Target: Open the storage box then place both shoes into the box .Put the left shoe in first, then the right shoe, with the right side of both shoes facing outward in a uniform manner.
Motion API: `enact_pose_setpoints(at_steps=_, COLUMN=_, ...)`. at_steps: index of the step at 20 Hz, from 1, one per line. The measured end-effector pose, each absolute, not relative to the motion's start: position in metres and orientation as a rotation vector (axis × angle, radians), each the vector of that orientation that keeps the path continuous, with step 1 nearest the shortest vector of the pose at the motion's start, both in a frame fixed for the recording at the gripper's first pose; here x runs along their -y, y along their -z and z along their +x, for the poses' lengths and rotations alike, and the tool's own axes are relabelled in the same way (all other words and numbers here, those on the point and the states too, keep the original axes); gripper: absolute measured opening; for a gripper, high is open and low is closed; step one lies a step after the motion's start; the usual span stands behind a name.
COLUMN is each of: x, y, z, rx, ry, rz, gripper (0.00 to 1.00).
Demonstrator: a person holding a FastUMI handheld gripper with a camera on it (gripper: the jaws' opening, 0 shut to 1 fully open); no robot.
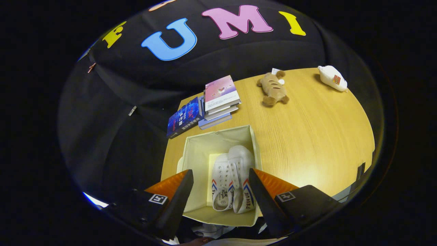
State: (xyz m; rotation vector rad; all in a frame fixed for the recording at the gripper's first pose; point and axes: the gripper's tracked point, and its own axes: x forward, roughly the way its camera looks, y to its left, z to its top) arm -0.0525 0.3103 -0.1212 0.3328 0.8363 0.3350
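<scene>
- While the tool [220,191] hangs above the open storage box [196,150], its two fingers [177,194] stand wide apart with nothing gripped between them.
- The storage box, a pale cream fabric one with its top open, sits on the wooden bench [314,136] near the bench's front edge, directly below and between the fingers.
- Both shoes lie inside the box, side by side and touching, toes pointing away toward the far wall of the box.
- The left-hand shoe [221,186] lies with its laced top facing up; it is white with small eyelets and a red and blue chevron on the side.
- The right-hand shoe [243,177] leans against the first and sits close to the box's right wall, showing a red and blue chevron and lettering along its side.
- Beyond the box, a stack of books [220,99] rests at the far corner of the bench, with a dark blue book [184,118] lying just beside it.
- Farther along the bench's far side lies a brown plush toy [273,89], and well apart from it, a white object [333,78] near the far edge.
</scene>
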Motion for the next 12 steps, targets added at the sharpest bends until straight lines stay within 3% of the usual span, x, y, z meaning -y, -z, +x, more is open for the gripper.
enact_pose_setpoints(at_steps=12, x=-0.18, y=0.023, z=-0.004, rx=-0.443, ry=-0.36, rz=0.134, gripper=0.99)
